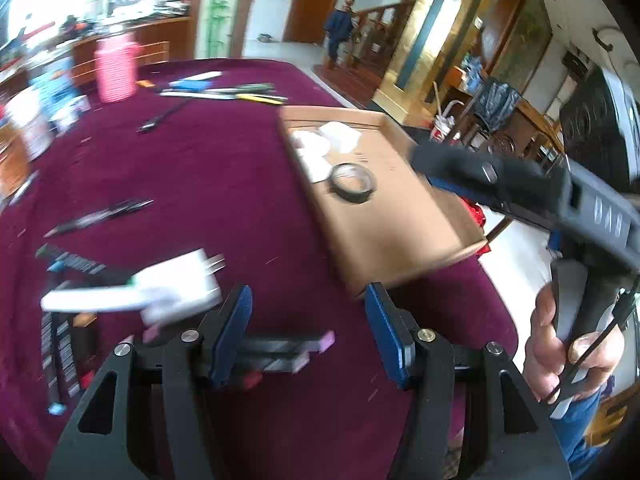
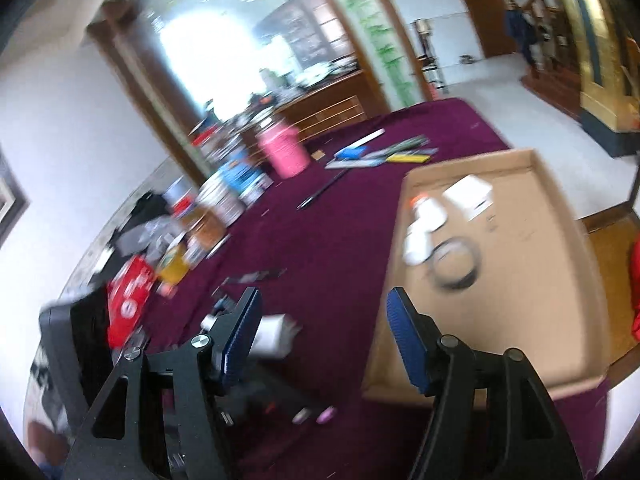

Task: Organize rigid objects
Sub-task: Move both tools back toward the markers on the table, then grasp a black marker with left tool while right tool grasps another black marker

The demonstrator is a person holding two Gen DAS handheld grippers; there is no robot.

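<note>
A shallow cardboard tray (image 1: pixel 400 236) (image 2: pixel 532 304) sits on the maroon table at the right, holding a roll of dark tape (image 1: pixel 353 182) (image 2: pixel 454 264) and white chargers (image 1: pixel 316 156) (image 2: pixel 424 224). A white plug adapter (image 1: pixel 180 284) (image 2: pixel 274 334) and several dark markers (image 1: pixel 280 350) lie on the cloth in front of it. My left gripper (image 1: pixel 308 332) is open and empty above the markers. My right gripper (image 2: pixel 324 340) is open and empty at the tray's near left corner; its body shows at the right of the left wrist view (image 1: pixel 560 200).
A pink bottle (image 1: pixel 116 66) (image 2: pixel 284 150), pens and rulers (image 1: pixel 224 90) (image 2: pixel 380 154) lie at the far side. Boxes and cans (image 2: pixel 216 208) crowd the left edge. A black pen (image 1: pixel 100 216) lies mid-table. The table edge drops off at the right.
</note>
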